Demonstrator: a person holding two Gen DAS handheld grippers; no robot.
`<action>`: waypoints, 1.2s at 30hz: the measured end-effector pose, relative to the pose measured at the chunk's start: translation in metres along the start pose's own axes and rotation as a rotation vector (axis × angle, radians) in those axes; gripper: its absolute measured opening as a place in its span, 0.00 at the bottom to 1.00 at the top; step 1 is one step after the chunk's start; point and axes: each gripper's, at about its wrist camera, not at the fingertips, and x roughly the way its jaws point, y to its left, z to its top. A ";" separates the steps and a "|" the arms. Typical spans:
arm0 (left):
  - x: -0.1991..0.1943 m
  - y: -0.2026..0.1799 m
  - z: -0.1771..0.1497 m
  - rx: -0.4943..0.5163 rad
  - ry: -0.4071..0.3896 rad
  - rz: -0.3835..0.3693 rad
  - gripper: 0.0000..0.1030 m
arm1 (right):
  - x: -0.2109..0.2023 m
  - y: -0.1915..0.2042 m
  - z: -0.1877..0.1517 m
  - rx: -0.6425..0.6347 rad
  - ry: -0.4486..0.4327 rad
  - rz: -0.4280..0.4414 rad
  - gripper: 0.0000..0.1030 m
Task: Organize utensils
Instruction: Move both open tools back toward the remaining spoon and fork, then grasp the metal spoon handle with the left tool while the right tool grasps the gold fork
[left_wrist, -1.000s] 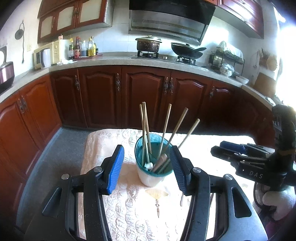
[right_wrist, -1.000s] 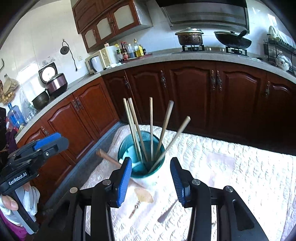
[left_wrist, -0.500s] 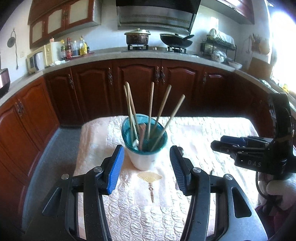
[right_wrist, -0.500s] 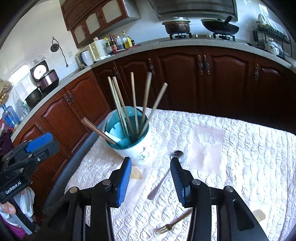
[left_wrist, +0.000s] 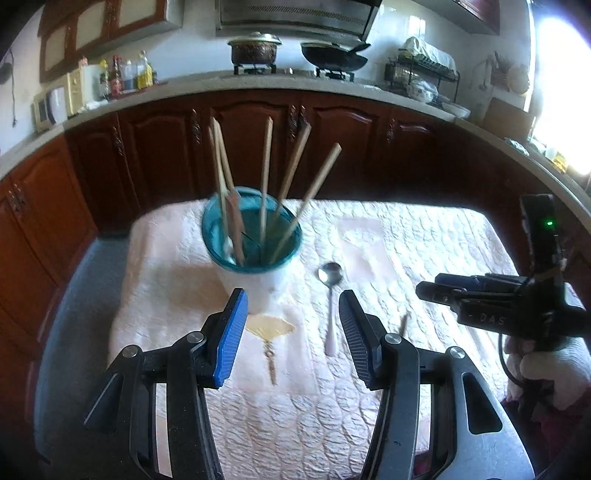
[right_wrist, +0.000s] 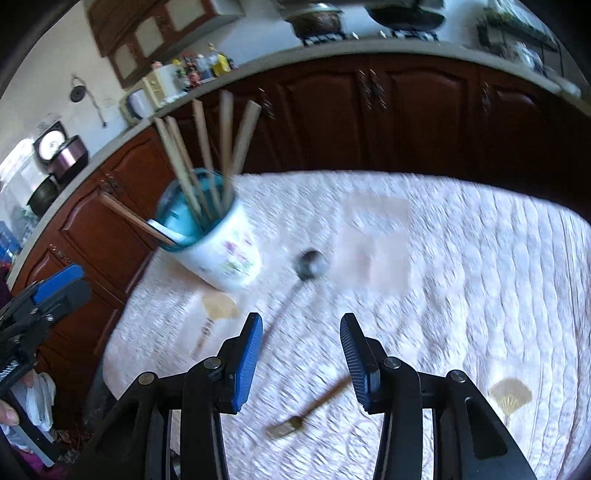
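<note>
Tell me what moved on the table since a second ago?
Both grippers pulled back from the cup, so the metal spoon and a small fork lying on the quilted cloth came into view. Nothing was grabbed or let go: the left gripper and right gripper stayed open and empty. The chopsticks stayed standing in the cup, which did not move.
</note>
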 end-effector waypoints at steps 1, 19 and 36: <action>0.003 -0.002 -0.002 0.001 0.009 -0.007 0.49 | 0.005 -0.007 -0.004 0.016 0.016 -0.008 0.41; 0.110 -0.038 -0.035 0.023 0.202 -0.065 0.49 | 0.081 -0.062 -0.033 0.193 0.175 0.055 0.30; 0.194 -0.026 -0.036 -0.048 0.353 -0.073 0.09 | 0.090 -0.071 -0.033 0.181 0.147 0.075 0.14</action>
